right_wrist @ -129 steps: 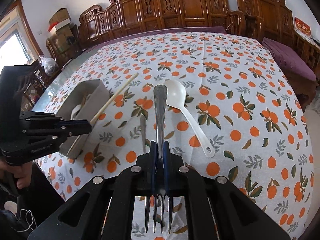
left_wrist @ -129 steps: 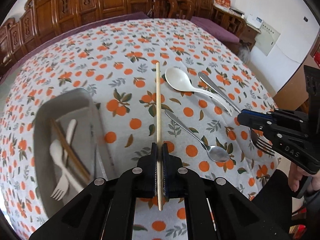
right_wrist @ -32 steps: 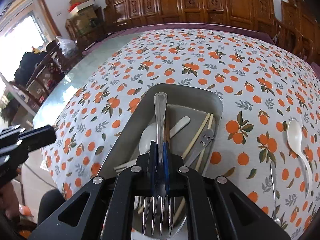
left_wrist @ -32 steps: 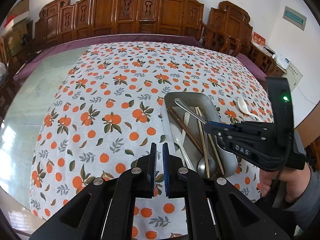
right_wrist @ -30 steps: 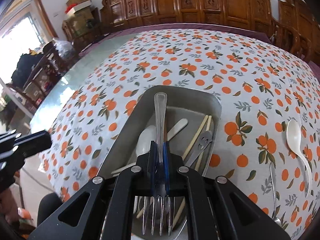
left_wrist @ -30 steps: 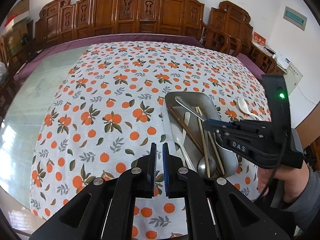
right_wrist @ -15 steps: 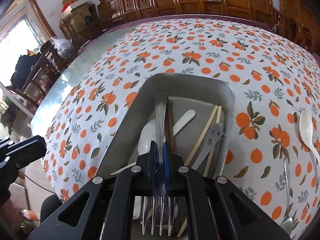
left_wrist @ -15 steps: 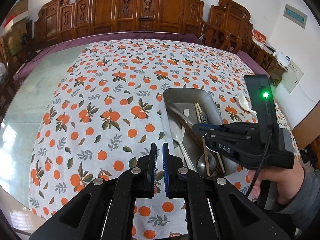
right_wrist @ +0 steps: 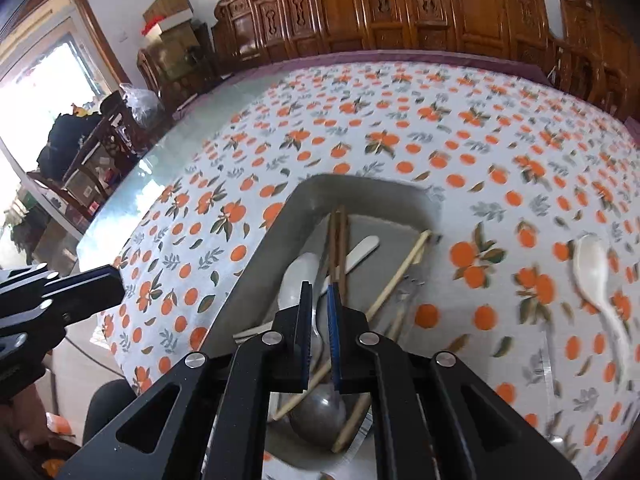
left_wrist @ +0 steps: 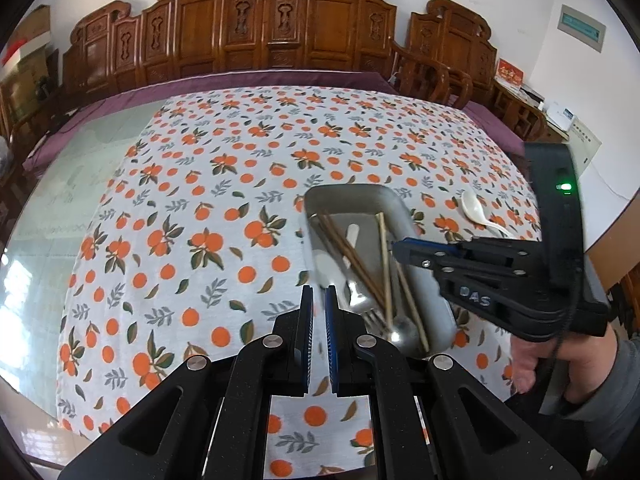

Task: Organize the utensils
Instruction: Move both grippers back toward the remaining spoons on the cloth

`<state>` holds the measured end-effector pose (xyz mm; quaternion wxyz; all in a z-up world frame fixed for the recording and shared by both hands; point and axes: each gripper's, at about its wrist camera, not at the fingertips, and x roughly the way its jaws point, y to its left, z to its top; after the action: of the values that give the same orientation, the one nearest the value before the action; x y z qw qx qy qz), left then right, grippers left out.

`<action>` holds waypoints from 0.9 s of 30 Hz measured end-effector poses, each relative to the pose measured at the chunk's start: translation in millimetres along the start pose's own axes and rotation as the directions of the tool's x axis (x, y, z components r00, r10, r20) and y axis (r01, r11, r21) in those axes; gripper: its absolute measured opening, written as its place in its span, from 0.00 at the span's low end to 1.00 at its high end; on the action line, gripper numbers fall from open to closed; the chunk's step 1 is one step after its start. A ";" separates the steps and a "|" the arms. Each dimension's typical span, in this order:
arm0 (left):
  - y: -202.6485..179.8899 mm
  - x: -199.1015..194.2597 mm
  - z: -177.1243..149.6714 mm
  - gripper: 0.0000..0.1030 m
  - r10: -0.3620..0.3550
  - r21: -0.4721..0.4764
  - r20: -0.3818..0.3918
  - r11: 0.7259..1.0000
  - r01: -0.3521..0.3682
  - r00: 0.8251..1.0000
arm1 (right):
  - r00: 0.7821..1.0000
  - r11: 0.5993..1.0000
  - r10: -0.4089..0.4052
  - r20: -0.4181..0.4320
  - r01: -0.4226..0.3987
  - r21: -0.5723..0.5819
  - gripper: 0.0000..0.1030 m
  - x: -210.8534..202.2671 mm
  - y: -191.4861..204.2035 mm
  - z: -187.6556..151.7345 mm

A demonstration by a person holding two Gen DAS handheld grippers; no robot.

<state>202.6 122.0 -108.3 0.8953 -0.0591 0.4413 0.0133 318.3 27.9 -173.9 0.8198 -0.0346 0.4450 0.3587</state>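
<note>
Tablecloth (left_wrist: 200,200) printed with oranges covers most of a glass-topped table, and carved wooden chairs (left_wrist: 280,32) line its far edge. On the cloth sits a grey metal tray (left_wrist: 352,194) already crowded with utensils: a pair of dark chopsticks (left_wrist: 344,240) lying lengthwise, two pale chopsticks (left_wrist: 384,248) crossing beside them, a white plastic handle (right_wrist: 364,246), a metal fork (left_wrist: 358,294) and a metal spoon (right_wrist: 320,412) at the near end. Outside the tray, well apart to its right, a white spoon (right_wrist: 592,264) lies on the cloth; just nearer the camera a metal handle (right_wrist: 546,364) shows too, though it is too blurred to tell what it belongs to.

The right claw (right_wrist: 319,290) hangs over the near half of the tray, pointing steeply down, with a person's hand (left_wrist: 560,364) on its grip. Its jaws stand almost closed, only a thin slit between them, and they hold nothing — the utensils seen through the slit lie below, in the tray. The left claw (left_wrist: 316,292) hovers over bare cloth just left of the tray, likewise nearly closed and empty, touching nothing.
</note>
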 end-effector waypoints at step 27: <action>-119.7 6.3 19.0 0.42 -0.044 0.101 0.048 0.994 0.039 0.998 | 0.978 0.987 -0.163 0.127 0.161 0.022 0.17 -139.5 -144.5 -50.2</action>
<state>230.5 5.3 -90.6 0.9080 -0.0232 0.4176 -0.0258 324.0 -175.7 -136.8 0.8735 -0.0425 0.3890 0.2897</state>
